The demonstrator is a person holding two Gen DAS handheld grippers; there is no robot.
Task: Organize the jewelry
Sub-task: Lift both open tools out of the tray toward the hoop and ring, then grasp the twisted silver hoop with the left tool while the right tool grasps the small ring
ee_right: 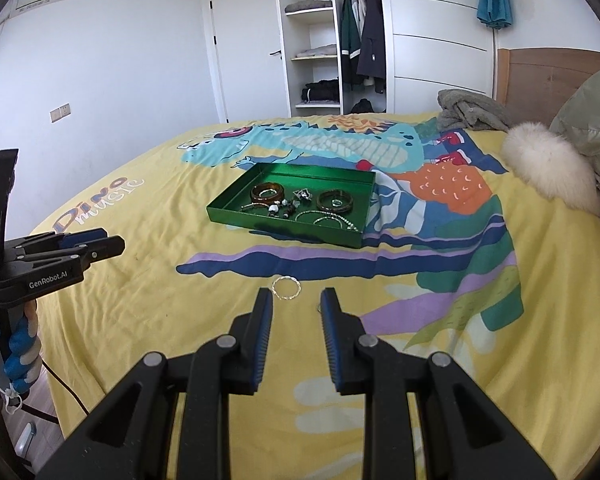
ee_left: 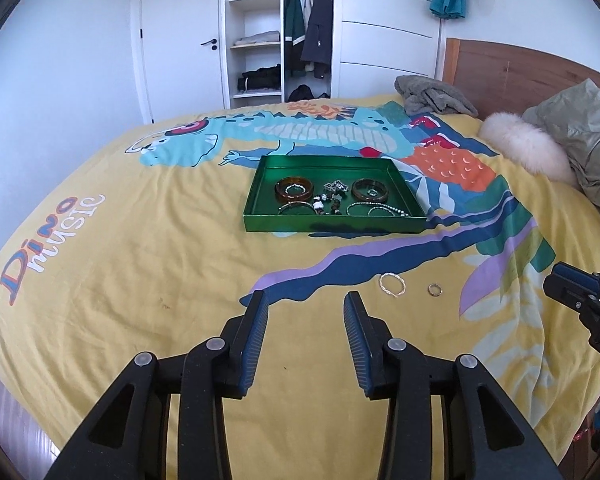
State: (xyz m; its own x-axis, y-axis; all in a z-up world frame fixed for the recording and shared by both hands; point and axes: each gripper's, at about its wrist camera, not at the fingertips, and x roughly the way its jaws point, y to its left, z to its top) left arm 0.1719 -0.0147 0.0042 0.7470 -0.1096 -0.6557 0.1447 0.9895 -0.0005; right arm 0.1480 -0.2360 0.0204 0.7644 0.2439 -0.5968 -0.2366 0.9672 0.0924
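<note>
A green tray [ee_left: 334, 225] [ee_right: 284, 232] sits mid-bed and holds two amber bangles [ee_left: 294, 190] [ee_right: 267, 193], bead bracelets and small charms. A twisted silver bracelet [ee_left: 392, 284] [ee_right: 286, 288] and a small ring [ee_left: 434, 289] lie loose on the yellow bedspread in front of the tray. In the right wrist view the ring is mostly hidden behind the right finger. My left gripper [ee_left: 306, 304] is open and empty, left of the bracelet. My right gripper [ee_right: 296, 300] is open and empty, just short of the bracelet.
The bedspread [ee_left: 140, 280] has a dinosaur print. A grey garment [ee_left: 432, 96], a fluffy white cushion [ee_left: 524, 148] and an olive jacket [ee_left: 580, 136] lie by the wooden headboard. An open wardrobe [ee_left: 280, 28] stands behind the bed.
</note>
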